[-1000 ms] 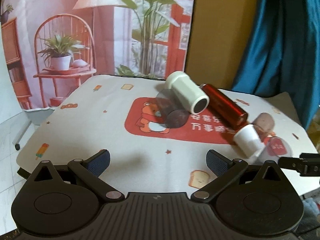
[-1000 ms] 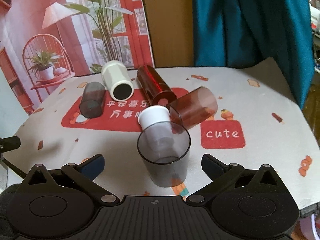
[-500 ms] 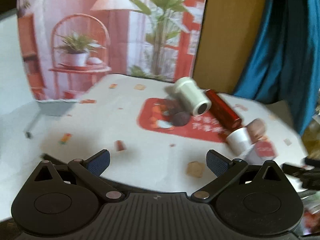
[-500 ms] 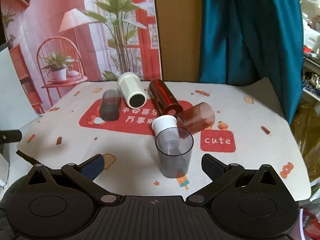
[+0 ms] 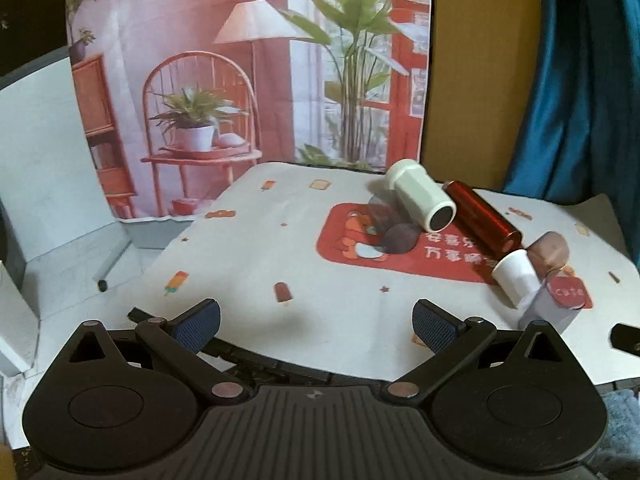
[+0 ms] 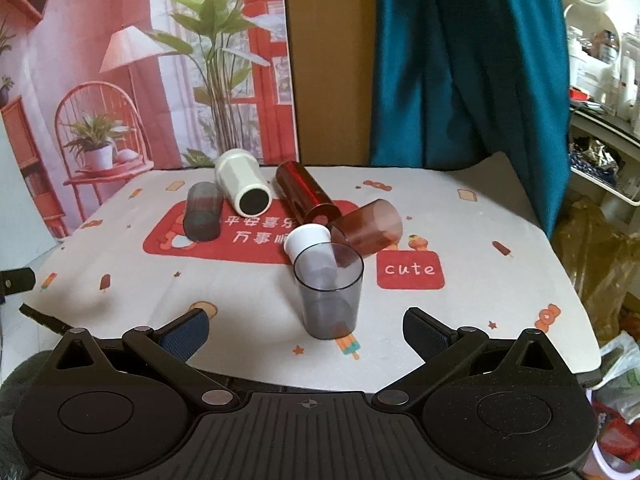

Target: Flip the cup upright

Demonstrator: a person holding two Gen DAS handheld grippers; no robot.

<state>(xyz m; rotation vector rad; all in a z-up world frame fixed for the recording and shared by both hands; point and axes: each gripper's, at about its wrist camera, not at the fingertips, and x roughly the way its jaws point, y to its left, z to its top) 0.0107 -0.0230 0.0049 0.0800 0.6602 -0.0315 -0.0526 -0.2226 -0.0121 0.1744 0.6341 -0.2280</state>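
Where the left wrist view looks across the patterned tablecloth (image 5: 288, 240), the stock reads as follows. White ribbed cup (image 5: 420, 198): on its side, dark open mouth toward the camera, nothing visible inside. Smoky grey cup (image 5: 394, 228): on its side, just beside and partly under the white one. Glossy red tube (image 5: 482, 216): lying flat, touching the white ribbed cup's right flank. Small white cup (image 5: 514, 272): tipped over against a brown translucent cup (image 5: 550, 246), also on its side. Clear grey cup (image 5: 548, 304): standing upright at the right edge of the cloth, close to the small white cup; contents cannot be told from here. Left gripper (image 5: 316, 316): low at the near edge of the table, fingers spread wide, holding nothing, well apart from every cup.

From the right wrist view, same stock. Clear grey cup (image 6: 329, 290): upright, mouth up, empty, standing on the cloth between the gripper and the pile. Small white cup (image 6: 307, 239): just behind it, touching or nearly so. Brown translucent cup (image 6: 368, 226), red tube (image 6: 306, 194), white ribbed cup (image 6: 243, 188), smoky grey cup (image 6: 203, 211): all lying down, empty as far as shows. Right gripper (image 6: 306, 330): level, fingers spread apart, gripping nothing, the upright cup just ahead of the gap and untouched.
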